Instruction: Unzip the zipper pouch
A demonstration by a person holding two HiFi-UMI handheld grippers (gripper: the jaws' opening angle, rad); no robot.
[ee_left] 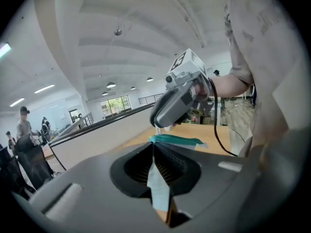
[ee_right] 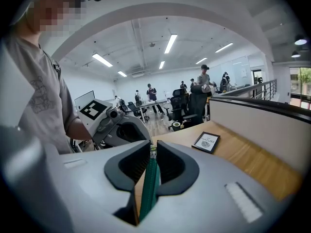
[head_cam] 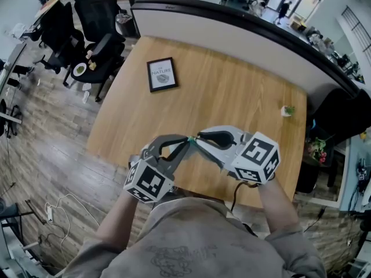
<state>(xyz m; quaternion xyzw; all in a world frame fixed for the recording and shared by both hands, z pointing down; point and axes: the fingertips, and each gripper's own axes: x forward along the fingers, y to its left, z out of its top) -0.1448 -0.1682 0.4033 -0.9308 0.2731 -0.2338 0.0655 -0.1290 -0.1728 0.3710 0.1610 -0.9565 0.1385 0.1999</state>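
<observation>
Left gripper view: a pale flap of the zipper pouch (ee_left: pixel 159 186) is pinched between the closed jaws of the left gripper (ee_left: pixel 154 149). Its green edge, clamped by the right gripper (ee_right: pixel 152 152), is shown only in the right gripper view. Only in the head view is it seen held over the table (head_cam: pixel 243 97), a framed picture (head_cam: pixel 162 74) beyond.

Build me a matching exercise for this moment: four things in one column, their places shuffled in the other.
Things
1. black-framed picture
2. small white-and-green object
3. pale zipper pouch with a teal zip
4. black office chair

Places
A. pinched between the left hand-held gripper and the right hand-held gripper
B. near the right edge of the wooden table
C. on the floor beyond the table's far left corner
D. lying flat on the table, toward its far left

Pairs: 1-D, 2-B, 3-A, 4-C
</observation>
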